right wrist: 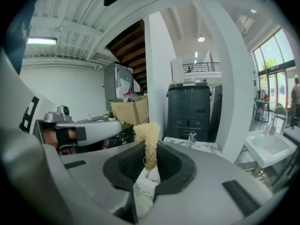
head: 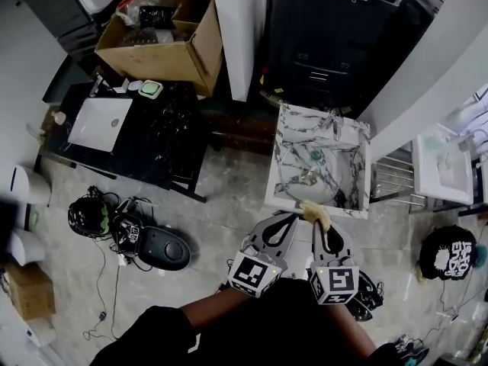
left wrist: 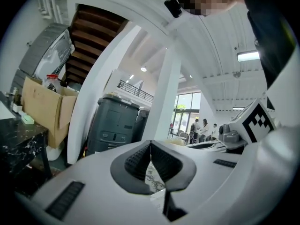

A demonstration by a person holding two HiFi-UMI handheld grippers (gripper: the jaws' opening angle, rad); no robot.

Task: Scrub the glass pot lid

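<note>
Two claws are held side by side at the near rim of the marble sink [head: 283,157]. The head view alone shows the glass pot lid [head: 307,176], lying in the basin with nothing touching it. Left gripper view: the left claw [head: 290,218] is pressed together with nothing in it. Right gripper view: the right claw [head: 321,223] pinches a pale fibrous scrubber [right wrist: 149,142], its tuft standing above the pads. From the head view it is only a yellowish lump.

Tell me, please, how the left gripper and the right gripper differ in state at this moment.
The right gripper is shut on a tan fibrous scrubber; the left gripper is shut on nothing. The left gripper's jaws meet; the right gripper's jaws press the scrubber. Both are held at the marble sink's near edge.
</note>
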